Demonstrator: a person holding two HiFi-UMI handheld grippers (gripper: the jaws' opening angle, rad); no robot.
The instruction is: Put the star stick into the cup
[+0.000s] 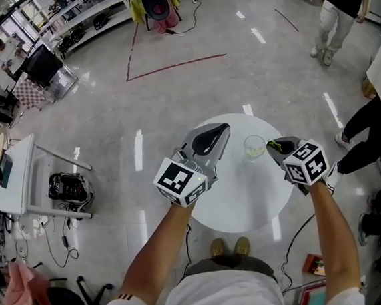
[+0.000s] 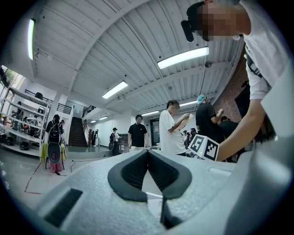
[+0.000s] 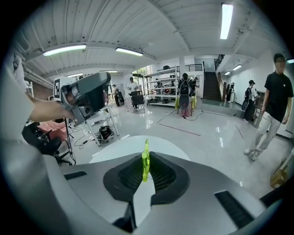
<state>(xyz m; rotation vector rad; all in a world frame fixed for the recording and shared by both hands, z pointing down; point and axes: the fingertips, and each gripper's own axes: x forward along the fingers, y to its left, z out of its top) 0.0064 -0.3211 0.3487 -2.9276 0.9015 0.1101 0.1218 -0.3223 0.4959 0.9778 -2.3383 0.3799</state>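
The star stick [image 3: 145, 161] is a thin translucent green piece standing upright between the pads of my right gripper [image 3: 145, 172], which is shut on it. In the head view the right gripper [image 1: 273, 146] hovers over the right side of the round white table [image 1: 239, 201], its tip just right of the clear cup [image 1: 254, 146]. A bit of the green star stick [image 1: 274, 148] shows at the tip. My left gripper [image 1: 217, 134] hangs above the table's left part, left of the cup. Its jaws [image 2: 148, 155] are shut with nothing between them and tilted up toward the ceiling.
Several people stand on the glossy floor to the right [image 1: 337, 7]. A white cart [image 1: 17, 173] with a black device [image 1: 68, 186] beside it stands at the left. Shelves [image 1: 90, 14] line the back, and red tape lines [image 1: 175, 66] mark the floor beyond the table.
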